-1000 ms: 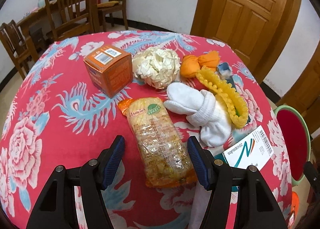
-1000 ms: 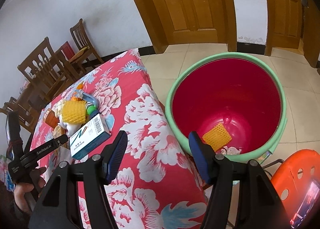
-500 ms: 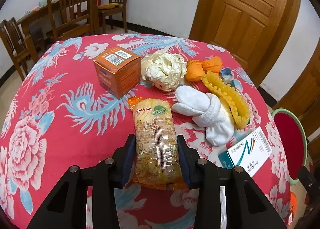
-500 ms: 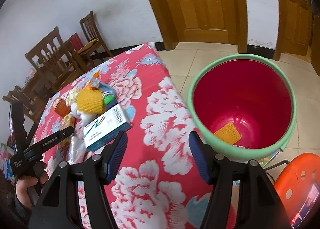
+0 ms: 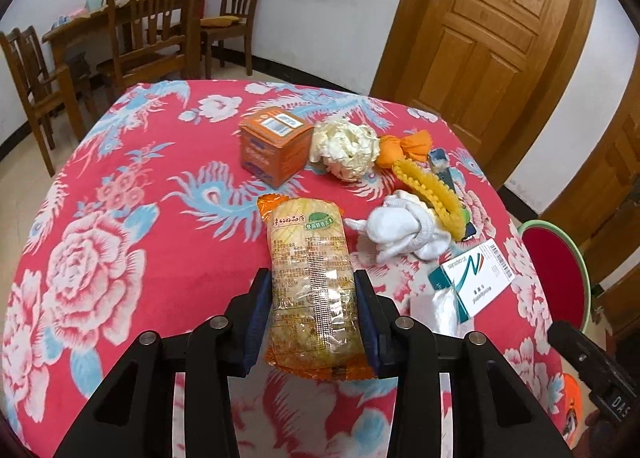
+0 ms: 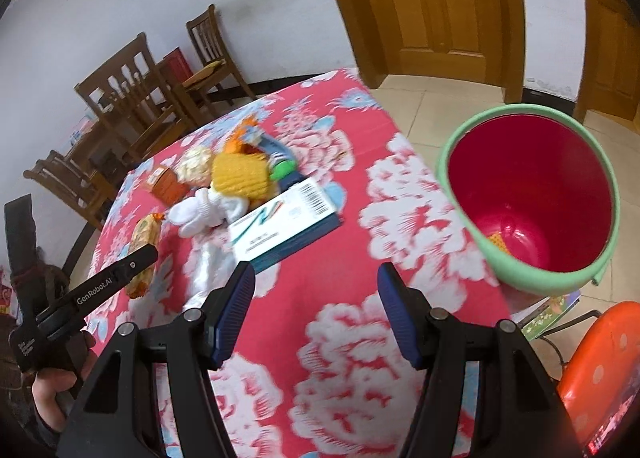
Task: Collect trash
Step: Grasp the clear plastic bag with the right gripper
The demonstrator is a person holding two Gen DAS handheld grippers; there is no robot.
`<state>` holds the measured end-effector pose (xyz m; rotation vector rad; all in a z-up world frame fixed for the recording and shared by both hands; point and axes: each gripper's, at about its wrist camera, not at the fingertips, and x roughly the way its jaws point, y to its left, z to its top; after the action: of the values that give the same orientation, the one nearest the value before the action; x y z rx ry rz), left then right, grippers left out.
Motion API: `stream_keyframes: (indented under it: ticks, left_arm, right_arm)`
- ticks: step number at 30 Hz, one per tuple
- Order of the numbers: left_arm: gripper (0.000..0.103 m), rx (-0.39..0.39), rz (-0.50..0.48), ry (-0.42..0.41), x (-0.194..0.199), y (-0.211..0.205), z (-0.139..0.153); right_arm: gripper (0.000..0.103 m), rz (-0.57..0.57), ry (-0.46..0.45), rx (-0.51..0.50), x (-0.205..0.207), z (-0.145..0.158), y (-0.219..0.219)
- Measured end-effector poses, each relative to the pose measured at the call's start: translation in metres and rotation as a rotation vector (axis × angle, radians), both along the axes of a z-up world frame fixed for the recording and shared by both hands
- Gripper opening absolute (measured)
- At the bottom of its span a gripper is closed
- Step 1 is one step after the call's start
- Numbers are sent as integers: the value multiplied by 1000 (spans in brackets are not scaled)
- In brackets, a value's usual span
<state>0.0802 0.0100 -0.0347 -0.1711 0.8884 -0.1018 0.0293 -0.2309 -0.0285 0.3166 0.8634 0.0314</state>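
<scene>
Gripping a clear-wrapped snack packet point(image 5: 310, 278) with orange ends, the left gripper point(image 5: 313, 308) has its blue pads pressed against both long sides of the packet in the lower middle of the left wrist frame; the jaws stand narrow, closed on the wrapper. The packet's far end points up the frame over the red floral tablecloth point(image 5: 132, 225).

Above it, around the middle of the frame, lie an orange carton point(image 5: 275, 145), a crumpled cream paper ball point(image 5: 346, 147) just beside it, and an orange cloth bundle point(image 5: 404, 147) touching the ball. To the right sit a yellow foam net point(image 5: 428, 187) and a white sock point(image 5: 400, 232), with a white and teal capsule box point(image 5: 474, 278) near the right edge of the table.

In the right wrist frame the right gripper point(image 6: 316, 310) hangs over bare tablecloth at lower centre, its jaws wide apart with nothing between them. The capsule box point(image 6: 286, 223) lies just above its left pad. At the right, off the table, stands a green-rimmed red bucket point(image 6: 496, 258) with a yellow piece in its bottom. An orange stool point(image 6: 600, 358) shows in the lower right corner.
</scene>
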Motion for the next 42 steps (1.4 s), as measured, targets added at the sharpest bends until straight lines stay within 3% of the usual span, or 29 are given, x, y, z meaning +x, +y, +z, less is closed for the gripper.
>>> stream_keyframes:
  ticks: [13, 24, 30, 33, 42]
  left_arm:
    - [42, -4, 36, 14, -18, 34, -10]
    - [42, -11, 44, 38, -20, 45, -22]
    - [42, -15, 35, 39, -20, 44, -23]
    - [42, -15, 35, 39, -20, 44, -23]
    - [42, -23, 38, 43, -20, 46, -25]
  right_arm:
    - [65, 89, 41, 11, 9, -13, 55]
    - [64, 143, 77, 19, 29, -29, 76]
    - [50, 162, 89, 46, 40, -38, 76]
    - [30, 203, 87, 78, 43, -39, 80]
    - [27, 246, 6, 36, 43, -18, 99]
